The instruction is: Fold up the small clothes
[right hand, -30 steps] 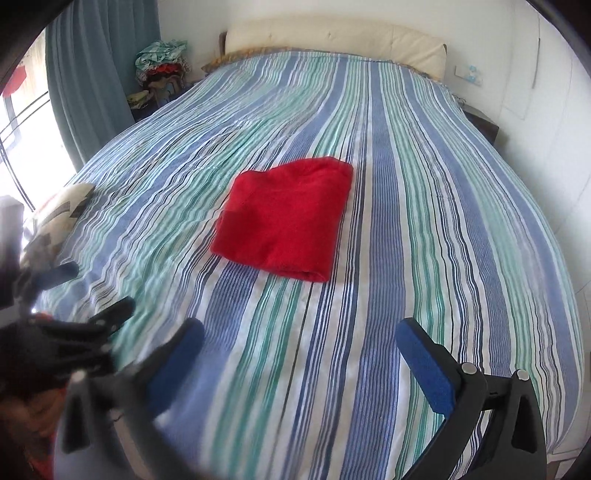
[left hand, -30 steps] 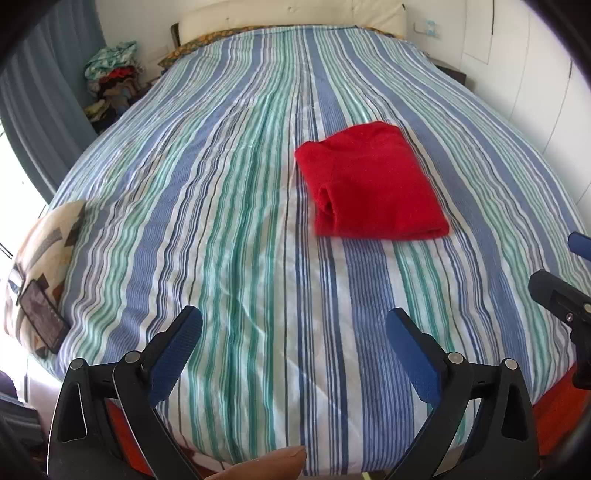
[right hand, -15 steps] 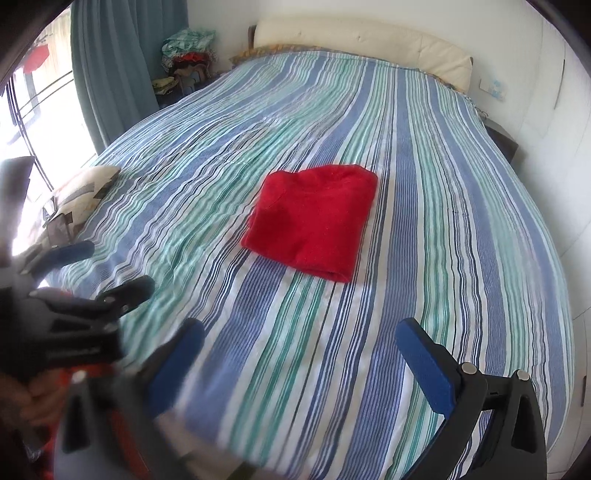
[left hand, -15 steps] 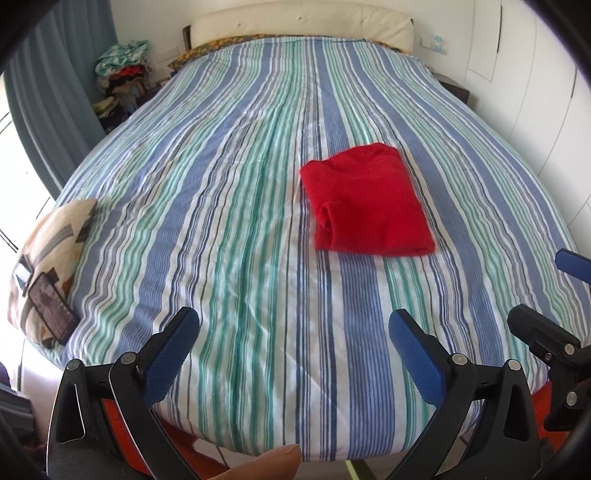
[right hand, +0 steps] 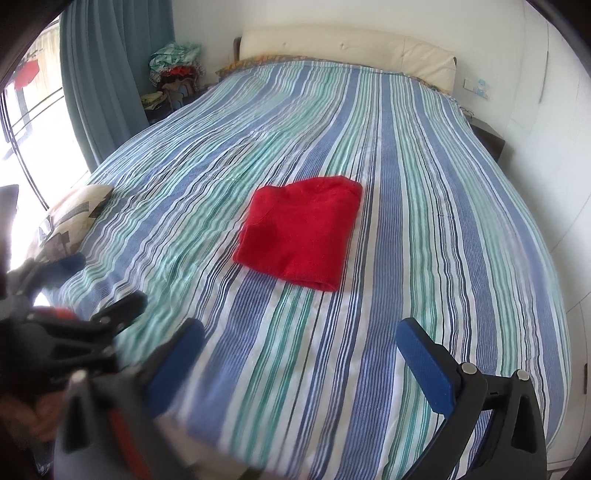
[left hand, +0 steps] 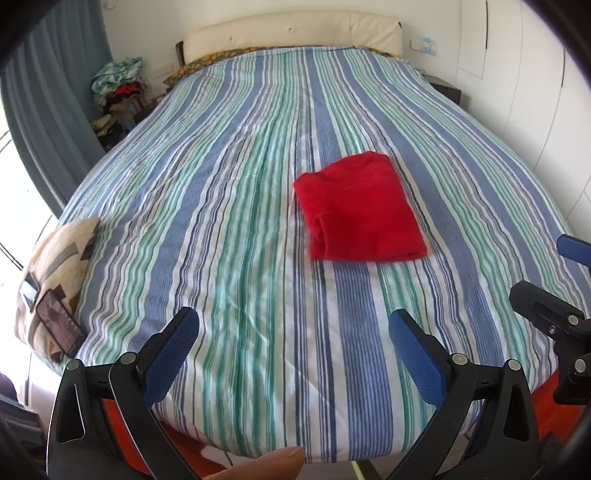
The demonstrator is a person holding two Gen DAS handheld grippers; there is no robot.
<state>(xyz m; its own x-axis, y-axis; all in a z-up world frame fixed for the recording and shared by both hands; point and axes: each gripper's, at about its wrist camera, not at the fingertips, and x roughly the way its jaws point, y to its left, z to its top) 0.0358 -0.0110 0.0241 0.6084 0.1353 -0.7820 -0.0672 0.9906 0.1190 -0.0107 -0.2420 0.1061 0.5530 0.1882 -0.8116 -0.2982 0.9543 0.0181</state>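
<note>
A red garment (left hand: 360, 208) lies folded into a flat rectangle on the striped bed cover (left hand: 229, 206), right of the bed's middle. It also shows in the right wrist view (right hand: 301, 230). My left gripper (left hand: 293, 343) is open and empty, held near the foot of the bed, well short of the garment. My right gripper (right hand: 301, 354) is open and empty, also back from the garment. The right gripper's body shows at the right edge of the left wrist view (left hand: 554, 317).
A patterned cushion (left hand: 55, 280) with a dark phone (left hand: 61, 330) on it sits at the bed's left edge. A heap of clothes (left hand: 118, 96) stands by the blue curtain (left hand: 48, 122). A cream headboard (left hand: 291, 31) and white wall bound the bed.
Both grippers have pulled back and up from the bed, so the red garment looks farther away. The garment has not moved. Both grippers stay open.
</note>
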